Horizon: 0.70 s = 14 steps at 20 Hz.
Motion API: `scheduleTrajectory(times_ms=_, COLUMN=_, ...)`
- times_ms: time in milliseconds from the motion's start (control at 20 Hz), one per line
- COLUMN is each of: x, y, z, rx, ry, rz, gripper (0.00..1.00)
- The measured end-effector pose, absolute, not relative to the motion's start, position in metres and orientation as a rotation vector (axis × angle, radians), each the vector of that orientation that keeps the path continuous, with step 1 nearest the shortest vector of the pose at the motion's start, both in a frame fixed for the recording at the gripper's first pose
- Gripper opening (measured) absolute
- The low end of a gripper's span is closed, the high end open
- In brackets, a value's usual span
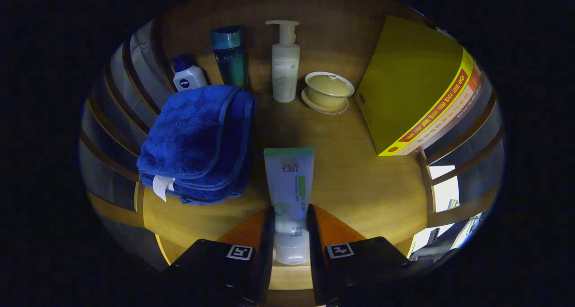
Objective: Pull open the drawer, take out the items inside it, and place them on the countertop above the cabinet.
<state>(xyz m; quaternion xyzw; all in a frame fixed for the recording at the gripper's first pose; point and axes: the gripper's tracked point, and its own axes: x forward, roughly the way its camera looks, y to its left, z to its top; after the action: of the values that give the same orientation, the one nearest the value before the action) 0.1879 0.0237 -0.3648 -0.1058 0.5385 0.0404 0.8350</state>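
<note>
Here my gripper [290, 221] has its 2 fingers clenched on a white squeeze tube [289, 194], 1 finger pressing each side of it near the cap end. The tube has a green band across its far end and a pale cap pointing back toward me, and it lies lengthwise between the fingers, stretching forward over the wooden countertop [359, 185]. I cannot quite tell whether the tube rests on the wood or hangs just above it, since the light is dim down there.

Just beside the tube, to its left, sits a folded blue towel [197, 143] with a small white tag hanging off its near corner. Beyond the towel, toward the back of the countertop, stand 3 bottles in a row: a small white bottle with a dark blue cap [187, 75], partly hidden behind the towel, then a tall teal bottle [230, 57], then a tall white pump bottle [285, 62]. Just right of the pump bottle is a pale lidded cup on a saucer [329, 92]. Further right, a large yellow box [413, 86] stands tilted on edge, with a red and yellow strip along its near side. The countertop is ringed by curved wooden slats [134, 95]
</note>
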Motion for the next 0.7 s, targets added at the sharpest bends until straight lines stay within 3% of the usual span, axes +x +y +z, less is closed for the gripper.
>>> scheduleTrajectory(times_ms=450, x=0.191, y=0.019, z=-0.354, rx=-0.228, ry=1.098, rz=0.063, gripper=0.58)
scheduleTrajectory(times_ms=550, x=0.194, y=0.02, z=-0.344, rx=-0.207, ry=1.059, rz=0.056, gripper=0.7)
scheduleTrajectory(times_ms=650, x=0.192, y=0.025, z=-0.332, rx=-0.176, ry=1.013, rz=0.059, gripper=0.93)
scheduleTrajectory(times_ms=700, x=0.187, y=0.026, z=-0.326, rx=-0.164, ry=0.996, rz=0.059, gripper=0.95)
